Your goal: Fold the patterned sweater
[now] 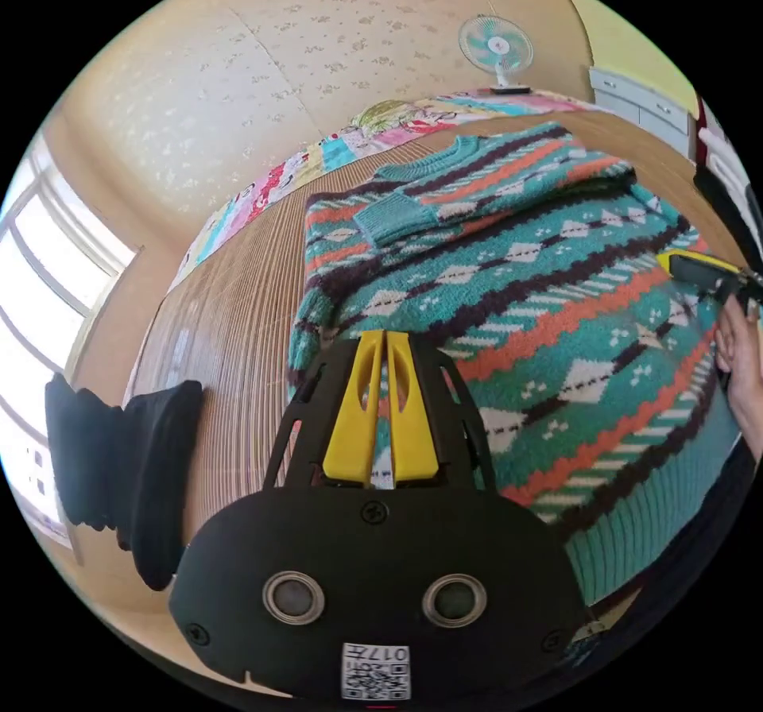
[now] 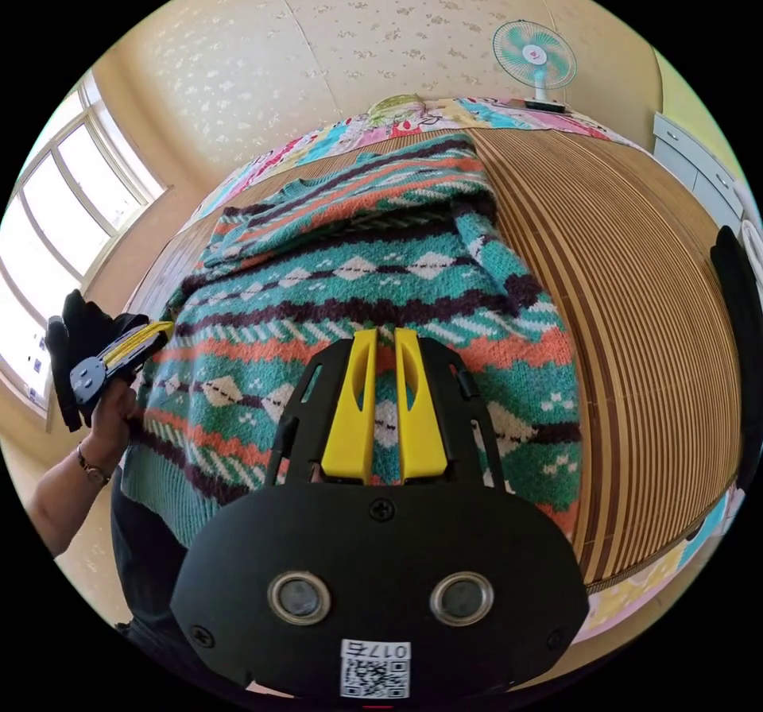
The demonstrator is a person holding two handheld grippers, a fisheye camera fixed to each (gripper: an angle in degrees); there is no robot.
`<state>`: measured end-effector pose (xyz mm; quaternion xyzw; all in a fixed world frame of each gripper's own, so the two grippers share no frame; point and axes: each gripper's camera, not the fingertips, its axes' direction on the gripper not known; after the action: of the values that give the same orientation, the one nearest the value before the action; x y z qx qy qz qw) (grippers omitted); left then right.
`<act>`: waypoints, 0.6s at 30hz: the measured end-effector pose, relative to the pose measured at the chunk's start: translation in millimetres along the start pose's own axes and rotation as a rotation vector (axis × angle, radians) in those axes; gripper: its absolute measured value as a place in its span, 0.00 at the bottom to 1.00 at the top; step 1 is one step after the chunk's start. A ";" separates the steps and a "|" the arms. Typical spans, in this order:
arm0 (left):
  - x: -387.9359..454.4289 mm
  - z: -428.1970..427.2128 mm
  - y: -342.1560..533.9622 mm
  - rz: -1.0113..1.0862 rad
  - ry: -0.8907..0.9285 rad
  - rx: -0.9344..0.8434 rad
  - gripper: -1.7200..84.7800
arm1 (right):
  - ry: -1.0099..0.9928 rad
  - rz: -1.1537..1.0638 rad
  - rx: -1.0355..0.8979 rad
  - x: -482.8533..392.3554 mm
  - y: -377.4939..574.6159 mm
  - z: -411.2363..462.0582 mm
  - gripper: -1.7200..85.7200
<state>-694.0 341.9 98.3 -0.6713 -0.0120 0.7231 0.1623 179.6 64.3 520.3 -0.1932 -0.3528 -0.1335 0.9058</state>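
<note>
The patterned sweater (image 1: 509, 283) in teal, orange and dark stripes lies flat on a bamboo mat (image 1: 238, 330), with one sleeve folded across the chest and its teal cuff (image 1: 395, 219) pointing left. My left gripper (image 1: 385, 336) hovers over the sweater's left side, its yellow jaws touching at the tips with nothing between them. In the right gripper view the sweater (image 2: 373, 267) spreads ahead. My right gripper (image 2: 385, 334) hangs above the sweater's lower part, its jaws a narrow gap apart and empty. The other gripper (image 2: 119, 354), held by a hand, sits at the sweater's left edge.
The mat (image 2: 636, 283) covers a bed with a patchwork quilt (image 1: 262, 187) at its edges. A small fan (image 1: 497, 46) stands at the far end. Dark clothes (image 1: 119, 466) lie at the mat's left side. A window (image 1: 48, 267) is on the left, white drawers (image 1: 644, 104) on the right.
</note>
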 end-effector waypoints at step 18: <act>-202.0 -112.9 209.0 -0.726 0.850 -0.068 0.07 | -0.049 0.045 -0.057 8.7 -23.6 -17.6 0.04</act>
<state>-620.3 70.7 233.4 -0.8614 -0.1995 0.2857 0.3696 187.3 34.5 520.5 -0.2299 -0.3667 -0.1181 0.8937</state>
